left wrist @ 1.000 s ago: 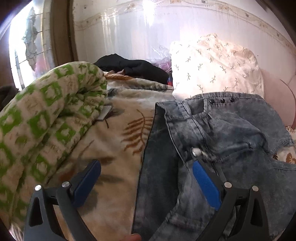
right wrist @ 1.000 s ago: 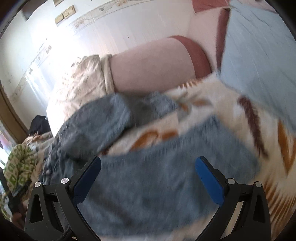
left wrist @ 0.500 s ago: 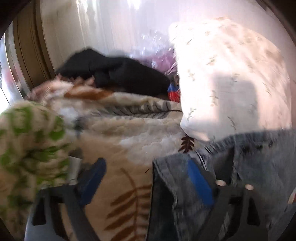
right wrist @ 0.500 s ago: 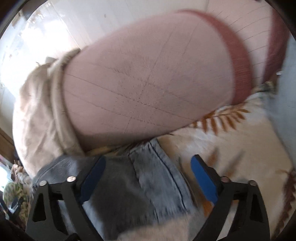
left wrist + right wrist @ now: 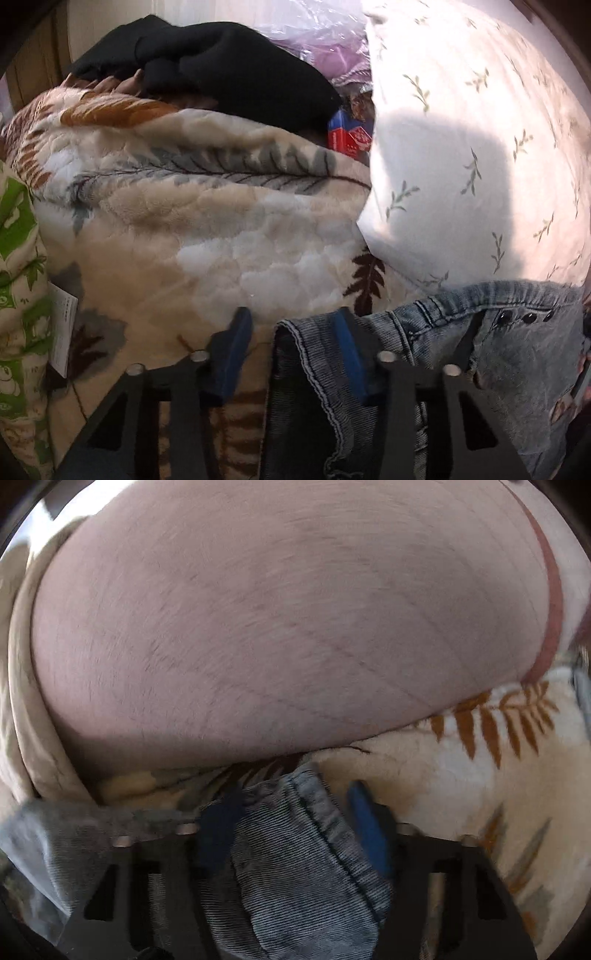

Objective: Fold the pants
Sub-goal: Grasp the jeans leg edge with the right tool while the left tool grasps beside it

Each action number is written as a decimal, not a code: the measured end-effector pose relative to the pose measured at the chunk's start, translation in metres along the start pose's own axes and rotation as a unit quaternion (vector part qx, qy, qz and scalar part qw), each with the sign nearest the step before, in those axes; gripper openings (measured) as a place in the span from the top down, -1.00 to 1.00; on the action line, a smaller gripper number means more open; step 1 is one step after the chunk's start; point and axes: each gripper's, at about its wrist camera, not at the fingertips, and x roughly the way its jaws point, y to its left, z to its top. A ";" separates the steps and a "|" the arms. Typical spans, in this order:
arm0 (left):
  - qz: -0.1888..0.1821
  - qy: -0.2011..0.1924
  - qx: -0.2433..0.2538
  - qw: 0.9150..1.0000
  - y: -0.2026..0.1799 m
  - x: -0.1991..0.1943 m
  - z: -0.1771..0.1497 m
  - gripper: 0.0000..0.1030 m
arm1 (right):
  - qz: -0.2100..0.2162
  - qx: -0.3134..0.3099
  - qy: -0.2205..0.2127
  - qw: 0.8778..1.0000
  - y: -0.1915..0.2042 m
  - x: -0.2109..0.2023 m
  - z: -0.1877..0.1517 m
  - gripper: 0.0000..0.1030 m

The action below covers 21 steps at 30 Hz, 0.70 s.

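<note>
The pants (image 5: 517, 354), made of washed blue denim, lay on a fleece blanket (image 5: 207, 221) printed with brown and grey fern leaves. In the left wrist view the waistband ran across the lower right, with three dark studs visible on it, and its upper edge touched a white pillow (image 5: 461, 147) with a small leaf-sprig pattern.

The left tongs (image 5: 291, 350) were partly closed, the blue pads standing either side of a raised denim edge. The right pad lay against the fabric; the left pad stood just clear of it, over the blanket. A firm grip could not be confirmed.

The right tongs (image 5: 295, 827) were likewise narrowed around a bunched fold of the pants (image 5: 295, 867). The left pad pressed into the denim; a small gap showed at the right pad. This view was motion-blurred, so contact could not be told with certainty.

A large pink cushion (image 5: 277, 620) filled the upper part of the right wrist view, directly beyond the denim. In the left wrist view a black garment (image 5: 221, 66) lay on top of the blanket, a red box (image 5: 347, 136) sat between it and the pillow, and a green-and-white quilt (image 5: 18, 295) occupied the left edge.
</note>
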 end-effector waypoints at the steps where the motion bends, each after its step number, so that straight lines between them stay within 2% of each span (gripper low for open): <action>1: -0.008 0.004 -0.007 1.000 0.004 0.001 0.002 0.35 | -0.010 -0.012 0.002 1.000 0.003 -0.001 -0.002 0.45; 2: -0.020 0.010 -0.015 1.000 0.008 0.001 0.002 0.47 | -0.021 -0.017 0.003 1.000 0.006 -0.003 -0.004 0.53; 6: -0.027 0.007 -0.008 1.000 0.016 -0.009 0.003 0.60 | -0.025 -0.024 -0.010 0.999 0.014 -0.015 -0.014 0.71; 12: -0.052 -0.005 -0.027 0.998 0.019 -0.032 0.000 0.73 | -0.026 -0.013 -0.044 0.999 0.003 -0.054 -0.019 0.72; 18: -0.093 -0.038 -0.024 0.995 0.018 -0.097 -0.011 0.76 | 0.007 0.017 -0.076 0.997 -0.024 -0.118 -0.028 0.73; 21: -0.109 -0.057 -0.009 0.992 0.003 -0.125 -0.020 0.77 | 0.028 0.037 -0.082 0.996 -0.030 -0.148 -0.024 0.73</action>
